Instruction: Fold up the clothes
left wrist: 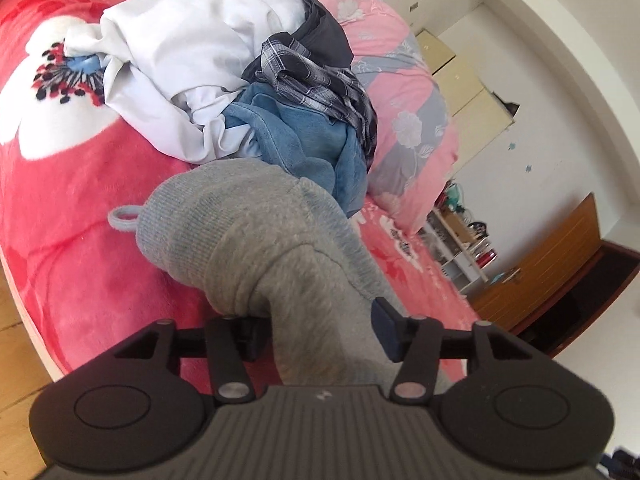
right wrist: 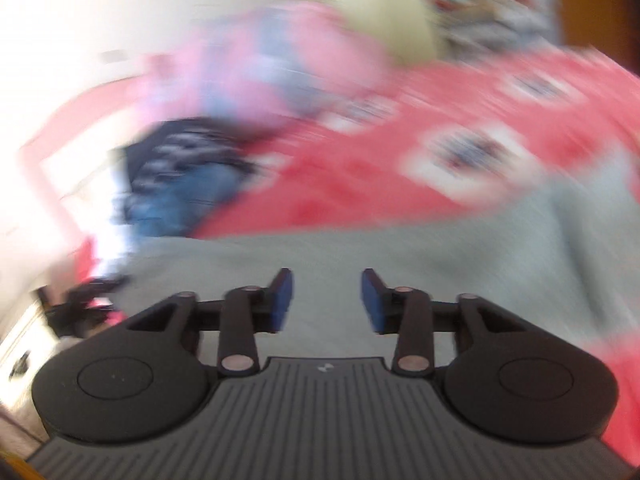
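Grey garment [left wrist: 256,240] clamped in left fingers [left wrist: 385,328]; right fingers [right wrist: 370,300] apart; clothes pile [left wrist: 224,80] behind.

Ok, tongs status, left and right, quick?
Left tongs: closed on the grey garment.
Right tongs: open, holding nothing, over the grey garment.

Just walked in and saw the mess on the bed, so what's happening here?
A person is folding laundry with two handheld grippers. The left gripper has a grey knit garment bunched between its fingers, above the red floral blanket. The right gripper is open over the same grey fabric; its view is blurred. A pile of clothes waits behind.
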Available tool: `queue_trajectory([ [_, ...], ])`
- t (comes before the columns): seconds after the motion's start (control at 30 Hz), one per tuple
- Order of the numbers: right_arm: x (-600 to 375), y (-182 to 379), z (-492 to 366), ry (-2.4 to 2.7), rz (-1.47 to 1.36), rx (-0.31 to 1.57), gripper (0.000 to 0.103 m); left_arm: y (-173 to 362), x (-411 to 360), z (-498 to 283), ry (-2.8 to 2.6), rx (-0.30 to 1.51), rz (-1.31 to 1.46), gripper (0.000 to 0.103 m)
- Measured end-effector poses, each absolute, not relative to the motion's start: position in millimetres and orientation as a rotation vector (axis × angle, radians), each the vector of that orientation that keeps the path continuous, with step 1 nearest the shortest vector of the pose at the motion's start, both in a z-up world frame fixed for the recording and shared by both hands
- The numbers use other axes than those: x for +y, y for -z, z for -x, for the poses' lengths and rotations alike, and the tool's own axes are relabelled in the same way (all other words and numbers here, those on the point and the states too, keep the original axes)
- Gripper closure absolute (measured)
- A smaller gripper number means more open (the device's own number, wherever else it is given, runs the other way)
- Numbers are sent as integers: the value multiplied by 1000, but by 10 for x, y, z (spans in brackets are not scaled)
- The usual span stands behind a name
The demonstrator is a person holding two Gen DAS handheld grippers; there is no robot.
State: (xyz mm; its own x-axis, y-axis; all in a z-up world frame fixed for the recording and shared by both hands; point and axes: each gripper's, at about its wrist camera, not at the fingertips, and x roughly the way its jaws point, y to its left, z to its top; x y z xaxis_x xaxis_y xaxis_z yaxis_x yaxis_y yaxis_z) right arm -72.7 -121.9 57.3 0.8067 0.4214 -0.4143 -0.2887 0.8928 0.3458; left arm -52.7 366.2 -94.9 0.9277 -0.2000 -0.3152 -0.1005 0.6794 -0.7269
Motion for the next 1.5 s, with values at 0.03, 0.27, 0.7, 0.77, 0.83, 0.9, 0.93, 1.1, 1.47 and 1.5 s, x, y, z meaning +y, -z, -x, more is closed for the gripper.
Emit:
queue_trajectory([
  [0.03, -1030, -614, 525, -461, -241, 480, 48, 959, 3675, 534, 61, 379, 851, 44],
  [0.27, 704, -334, -1037, -854, -22, 526, 47, 1205, 3705, 484, -10, 468, 859, 70],
  [0.7, 2244, 199, -1605, -1050, 354, 569, 87, 1396, 3761, 565, 67, 400, 829, 71],
  [0.77, 2285, 222, -1409, -1035, 437, 513, 98, 1407, 3758, 571, 76, 391, 822, 71],
  [0.83, 2363, 271, -1245, -1004, 530, 457, 100, 1386, 3749, 581, 82, 385, 812, 71],
  [0.9, 2403, 254, -1179, -941, 589, 400, 102, 1327, 3727, 599, 83, 377, 797, 62],
  [0.93, 2409, 234, -1151, -911, 611, 372, 102, 1291, 3708, 607, 84, 376, 784, 56],
  [1.1, 2337, 106, -1118, -814, 640, 298, 102, 1152, 3602, 626, 91, 375, 720, 29],
  [1.47, 2473, 549, -1468, -772, 678, 372, 100, 971, 3787, 908, -23, 348, 712, 20],
  [1.5, 2450, 548, -1499, -773, 660, 394, 100, 934, 3811, 952, -38, 343, 704, 20],
])
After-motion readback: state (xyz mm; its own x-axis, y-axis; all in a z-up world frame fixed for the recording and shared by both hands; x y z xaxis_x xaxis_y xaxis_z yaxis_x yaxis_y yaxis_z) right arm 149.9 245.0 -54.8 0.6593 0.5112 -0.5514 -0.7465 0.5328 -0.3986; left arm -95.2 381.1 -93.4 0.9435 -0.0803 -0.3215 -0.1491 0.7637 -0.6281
